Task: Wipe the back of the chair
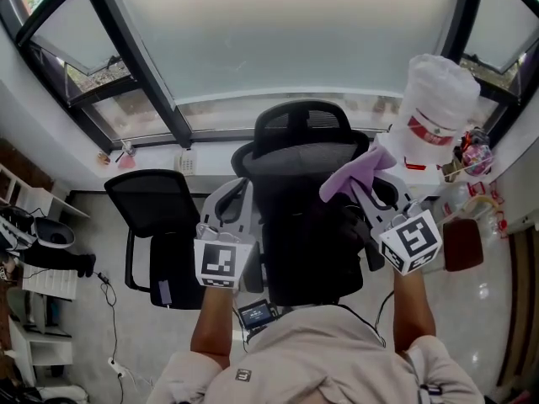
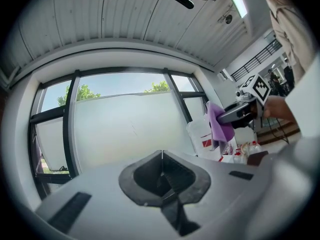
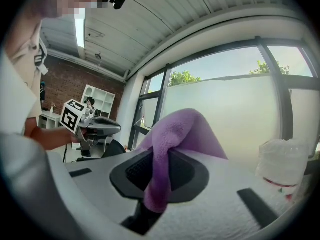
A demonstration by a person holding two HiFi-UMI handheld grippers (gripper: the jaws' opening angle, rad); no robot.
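A black mesh office chair [image 1: 305, 225] with a headrest stands right in front of me, its back facing me. My right gripper [image 1: 357, 187] is shut on a purple cloth [image 1: 352, 173], held up by the upper right corner of the chair's back; whether the cloth touches the chair I cannot tell. In the right gripper view the purple cloth [image 3: 172, 144] hangs bunched between the jaws. My left gripper [image 1: 237, 192] hovers at the back's left side. Its jaws [image 2: 162, 156] are shut with nothing in them. The left gripper view also catches the right gripper [image 2: 240, 113] with the cloth [image 2: 219, 126].
A second black chair [image 1: 158, 217] stands close on the left. A white plastic-wrapped container [image 1: 434, 108] sits on the sill at right, with bottles [image 1: 473, 154] beside it. A large window [image 1: 278, 32] is straight ahead. White shelves [image 1: 25, 225] line the left wall.
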